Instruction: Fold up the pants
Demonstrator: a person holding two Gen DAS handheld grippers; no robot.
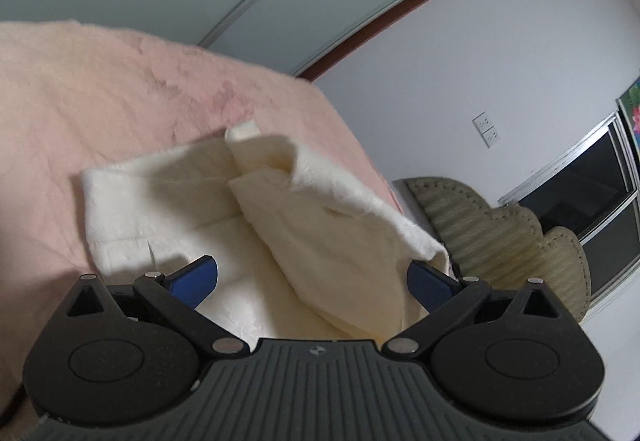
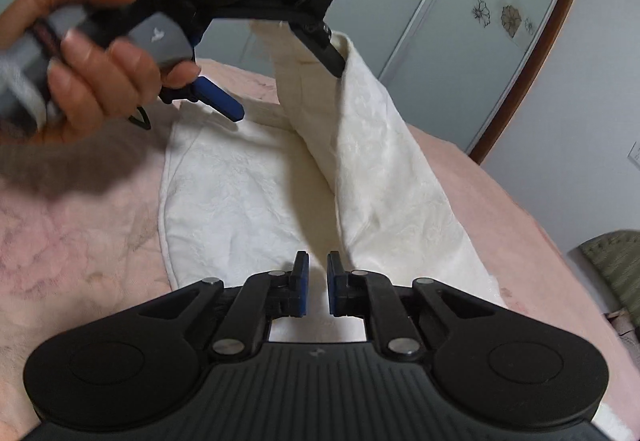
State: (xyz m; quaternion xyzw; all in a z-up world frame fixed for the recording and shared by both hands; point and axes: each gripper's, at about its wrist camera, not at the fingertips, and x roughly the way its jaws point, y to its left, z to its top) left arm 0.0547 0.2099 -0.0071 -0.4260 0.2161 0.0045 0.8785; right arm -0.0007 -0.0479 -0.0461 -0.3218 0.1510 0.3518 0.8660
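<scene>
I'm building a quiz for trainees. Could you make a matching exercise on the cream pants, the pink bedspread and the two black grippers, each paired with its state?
Things:
1. cream textured pants
2. pink quilted bedspread
3. left gripper
4. right gripper

States:
a. jaws nearly together
b. one part raised, the rest lying flat
c. jaws wide apart
d. spread beneath the garment

Pairs: 1-b, 2-d, 3-c, 4-a

Bare pink bedspread (image 2: pixel 72 233) lies open left of the pants (image 2: pixel 240 201); their raised fold (image 2: pixel 384 161) blocks the right.
</scene>
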